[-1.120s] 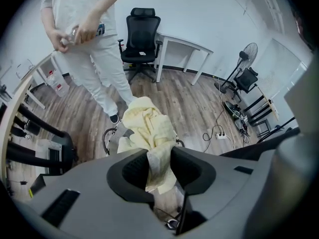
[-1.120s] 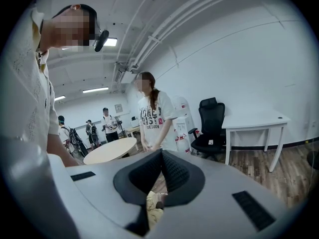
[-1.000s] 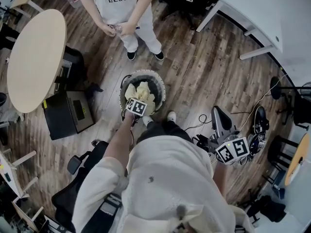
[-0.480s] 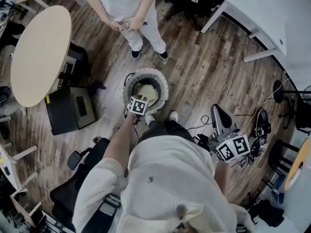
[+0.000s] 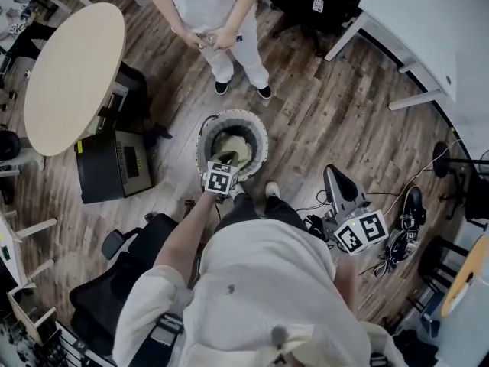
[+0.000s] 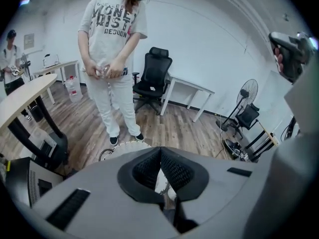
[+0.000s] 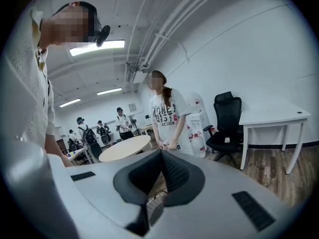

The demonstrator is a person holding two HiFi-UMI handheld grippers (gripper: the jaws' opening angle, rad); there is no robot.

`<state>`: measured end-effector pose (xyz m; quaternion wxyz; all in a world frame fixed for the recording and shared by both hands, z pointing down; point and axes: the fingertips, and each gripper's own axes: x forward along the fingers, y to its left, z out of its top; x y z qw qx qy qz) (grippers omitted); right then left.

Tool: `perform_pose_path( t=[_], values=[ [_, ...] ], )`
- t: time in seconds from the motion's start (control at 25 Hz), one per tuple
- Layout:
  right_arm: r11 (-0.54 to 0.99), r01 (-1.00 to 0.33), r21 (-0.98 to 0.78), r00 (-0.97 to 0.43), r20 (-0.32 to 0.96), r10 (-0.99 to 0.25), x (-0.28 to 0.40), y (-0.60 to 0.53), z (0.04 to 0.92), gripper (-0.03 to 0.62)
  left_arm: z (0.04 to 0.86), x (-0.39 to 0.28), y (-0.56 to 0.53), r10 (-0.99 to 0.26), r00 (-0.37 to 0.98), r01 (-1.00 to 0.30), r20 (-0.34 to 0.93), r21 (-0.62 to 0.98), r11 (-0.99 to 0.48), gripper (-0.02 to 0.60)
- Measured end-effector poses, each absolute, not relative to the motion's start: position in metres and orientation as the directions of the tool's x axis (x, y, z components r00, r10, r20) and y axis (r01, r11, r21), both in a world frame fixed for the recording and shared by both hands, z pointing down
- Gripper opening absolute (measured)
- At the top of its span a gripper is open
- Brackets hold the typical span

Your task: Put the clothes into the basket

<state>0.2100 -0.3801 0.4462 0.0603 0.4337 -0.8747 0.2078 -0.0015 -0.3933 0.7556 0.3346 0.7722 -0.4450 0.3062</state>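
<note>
Clothes (image 5: 233, 140) lie in the basket (image 5: 233, 114), a person (image 5: 212, 6) just beyond. Left gripper (image 5: 224, 159) hangs at its rim, right gripper (image 5: 331, 176) well aside; both closed, empty.

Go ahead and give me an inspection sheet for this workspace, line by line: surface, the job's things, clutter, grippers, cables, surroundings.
Surface: wooden floor; the basket stands on it.
Job's things: round basket with pale clothes lying inside.
Clutter: black box beside the round table; black chair at the person's left.
Grippers: left gripper over the basket's near rim, jaws together, nothing between them; right gripper held off to the side, jaws together, empty.
Cables: loose cables on the floor at the right.
Surroundings: a person standing beyond the basket; white desk.
</note>
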Motion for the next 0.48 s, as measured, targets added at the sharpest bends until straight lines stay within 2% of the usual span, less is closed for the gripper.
perform_pose_path(
  t=[0.28, 0.48],
  values=[
    [0.595, -0.738, -0.319, -0.673, 0.278, -0.686, 0.213, -0.371, 0.447, 0.008, 0.701, 0.032, -0.373, -0.571, 0.459, -0.878, 0.681, 0.247, -0.411, 0.02],
    [0.639, -0.696, -0.328, -0.717, 0.258, -0.648, 0.219, -0.364, 0.445, 0.008, 0.653, 0.054, -0.359, -0.67, 0.457, -0.889, 0.585, 0.275, -0.367, 0.02]
  ],
)
